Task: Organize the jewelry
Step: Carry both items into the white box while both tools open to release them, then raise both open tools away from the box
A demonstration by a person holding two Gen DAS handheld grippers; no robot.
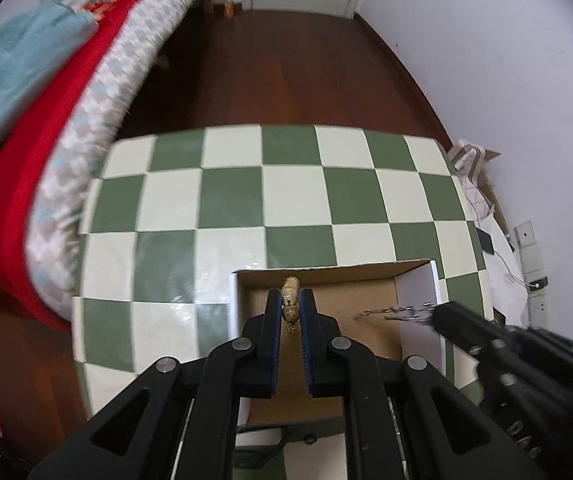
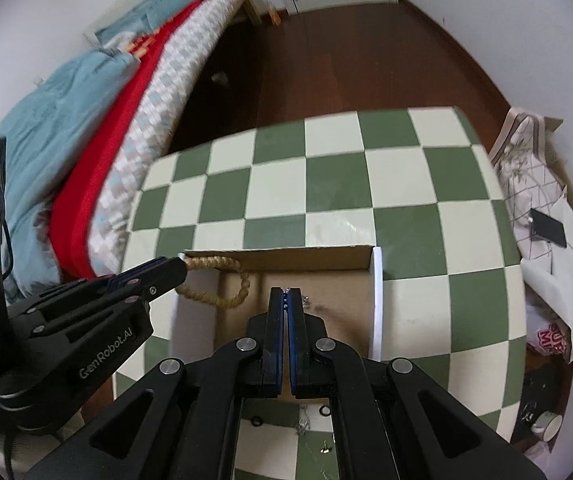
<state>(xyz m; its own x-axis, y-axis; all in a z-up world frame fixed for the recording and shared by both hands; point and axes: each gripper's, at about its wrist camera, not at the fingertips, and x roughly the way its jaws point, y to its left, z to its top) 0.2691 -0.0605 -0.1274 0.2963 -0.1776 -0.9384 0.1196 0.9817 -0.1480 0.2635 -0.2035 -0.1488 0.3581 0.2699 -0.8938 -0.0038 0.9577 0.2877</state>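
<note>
My left gripper (image 1: 290, 300) is shut on a tan beaded bracelet (image 1: 289, 306), held over the left part of an open cardboard box (image 1: 416, 286). In the right wrist view the left gripper (image 2: 180, 270) comes in from the left, and the bracelet (image 2: 226, 284) hangs as a loop over the box's left wall. My right gripper (image 2: 285, 294) is shut on a thin silver chain (image 2: 306, 302) above the floor of the box (image 2: 377, 300). From the left wrist view the right gripper (image 1: 440, 314) shows the chain (image 1: 394, 313) sticking out leftward, blurred.
The box sits near the front of a green-and-cream checkered table (image 1: 286, 192). Small rings (image 2: 324, 411) and a stud (image 2: 326, 448) lie on the table under my right gripper. A bed with red and blue blankets (image 1: 26, 120) stands left; bags (image 2: 534, 184) crowd the right edge.
</note>
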